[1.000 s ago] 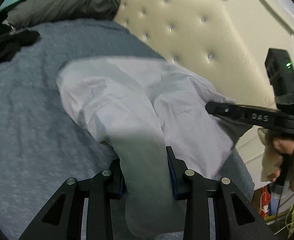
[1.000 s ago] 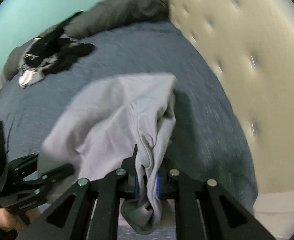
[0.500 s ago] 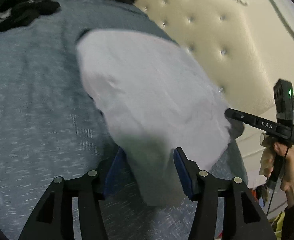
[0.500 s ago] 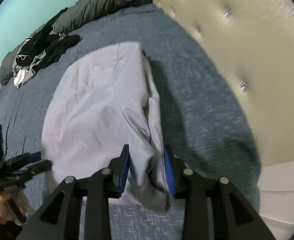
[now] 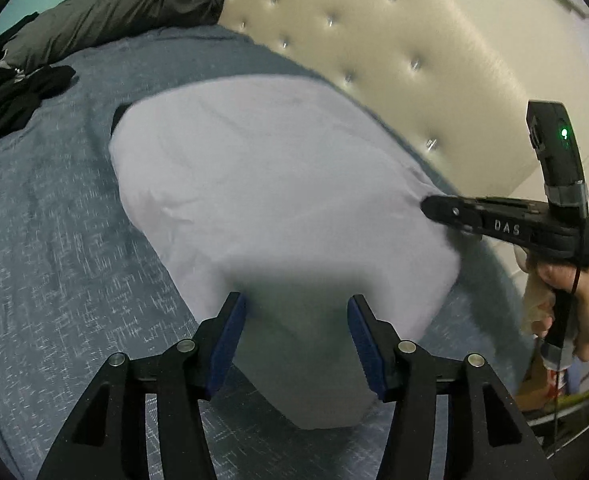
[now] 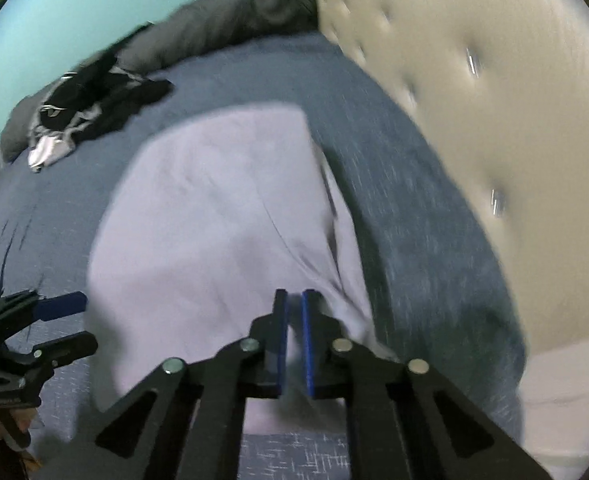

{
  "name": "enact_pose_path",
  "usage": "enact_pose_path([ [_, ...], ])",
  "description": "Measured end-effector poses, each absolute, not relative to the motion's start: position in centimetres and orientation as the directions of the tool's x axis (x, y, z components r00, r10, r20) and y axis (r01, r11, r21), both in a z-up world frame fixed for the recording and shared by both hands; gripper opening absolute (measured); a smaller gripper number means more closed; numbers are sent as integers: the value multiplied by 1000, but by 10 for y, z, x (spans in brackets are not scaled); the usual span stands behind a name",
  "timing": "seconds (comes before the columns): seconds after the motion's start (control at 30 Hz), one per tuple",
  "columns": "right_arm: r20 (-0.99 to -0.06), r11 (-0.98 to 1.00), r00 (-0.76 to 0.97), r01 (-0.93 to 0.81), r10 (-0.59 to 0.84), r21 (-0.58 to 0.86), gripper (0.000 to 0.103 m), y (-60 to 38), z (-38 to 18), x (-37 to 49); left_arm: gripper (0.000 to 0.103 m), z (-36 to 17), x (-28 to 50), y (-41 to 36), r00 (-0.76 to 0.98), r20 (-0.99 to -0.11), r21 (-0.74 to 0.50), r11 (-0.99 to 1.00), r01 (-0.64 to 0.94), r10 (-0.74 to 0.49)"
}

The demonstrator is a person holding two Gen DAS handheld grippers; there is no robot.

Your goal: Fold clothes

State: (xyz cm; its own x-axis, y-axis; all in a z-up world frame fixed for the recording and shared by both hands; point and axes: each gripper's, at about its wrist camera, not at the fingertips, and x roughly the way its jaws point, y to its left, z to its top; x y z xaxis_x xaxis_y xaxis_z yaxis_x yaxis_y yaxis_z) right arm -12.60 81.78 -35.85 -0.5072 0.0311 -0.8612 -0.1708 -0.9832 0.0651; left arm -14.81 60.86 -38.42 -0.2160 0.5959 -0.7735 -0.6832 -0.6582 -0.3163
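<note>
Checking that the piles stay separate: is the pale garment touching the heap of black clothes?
Apart. The right wrist view shows a strip of bare blue bedspread between the pale garment and the black clothes heap.

Folded garment (image 5: pixel 278 200) lies flat on bed (image 5: pixel 54 248), centre of left wrist view. Headboard (image 5: pixel 414 52) behind it, 1 to 2 o'clock. Rolled duvet (image 5: pixel 126 8) along far bed edge at 11 o'clock, touching headboard end. Heap of clothes (image 5: pixel 18 96) on bed at 10 o'clock, well apart from garment, just before duvet. Left claw (image 5: pixel 296 336) at 6 o'clock, straddling garment's near edge. Right claw (image 6: pixel 292 336) at garment's near corner on the headboard side, cloth between its pads; from the left it enters at 3 o'clock.
</note>
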Motion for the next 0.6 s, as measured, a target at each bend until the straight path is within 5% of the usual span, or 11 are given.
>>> enact_pose_path([
  [0.3,-849,-952,-528,-244,-32,187,0,846,-408,-108,51,-418,-148,612,-206,-809,-280,-670,-688,550],
  [0.6,-809,-957,-587,-249,25,151,0,840,-373,-97,51,-390,-151,604,-235,-793,-289,-687,-667,562],
])
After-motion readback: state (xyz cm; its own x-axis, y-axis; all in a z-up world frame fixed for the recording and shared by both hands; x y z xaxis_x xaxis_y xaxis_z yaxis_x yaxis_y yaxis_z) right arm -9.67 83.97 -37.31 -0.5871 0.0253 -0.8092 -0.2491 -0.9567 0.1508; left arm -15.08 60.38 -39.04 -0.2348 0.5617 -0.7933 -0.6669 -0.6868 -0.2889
